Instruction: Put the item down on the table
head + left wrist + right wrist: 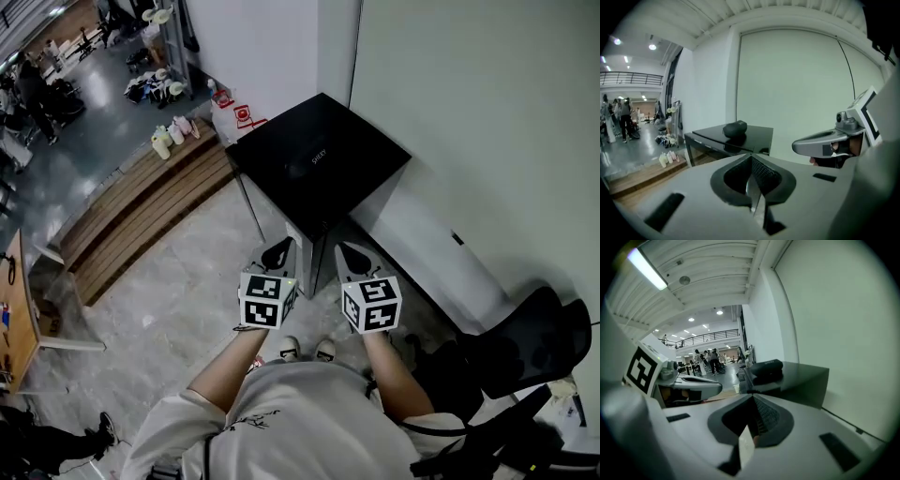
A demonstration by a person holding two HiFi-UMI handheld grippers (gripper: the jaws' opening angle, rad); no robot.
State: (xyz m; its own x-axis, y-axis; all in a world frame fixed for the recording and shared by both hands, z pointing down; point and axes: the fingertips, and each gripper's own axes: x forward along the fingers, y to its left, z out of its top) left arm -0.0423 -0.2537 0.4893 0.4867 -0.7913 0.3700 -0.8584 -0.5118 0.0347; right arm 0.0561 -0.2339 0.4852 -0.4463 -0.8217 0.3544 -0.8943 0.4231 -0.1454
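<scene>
The black pouch (735, 128) already lies on the glossy black worktop (759, 137). It sits flat and settled toward the middle of the top, well in from every edge. In the head view it almost vanishes, dark on dark, with only its pale lettering to give it away.

Both tools are held low in front of the person, short of the worktop's near corner and well apart from the pouch. The left gripper (752, 180) has its jaws pressed together with nothing between them. The right gripper (751, 420) is likewise closed and empty. Neither touches the pouch or the worktop.

As I judge it, the putting-down is done, and what remains is only to finish it cleanly. To do that well:

- Keep both grippers back and level, so that no jaw tip sweeps across the top and nudges the pouch toward an edge.
- Leave the jaws closed while drawing off (nothing needs catching).
- Mind the office chair (534, 347) just behind on the right when stepping away, since the right elbow is near it.
</scene>
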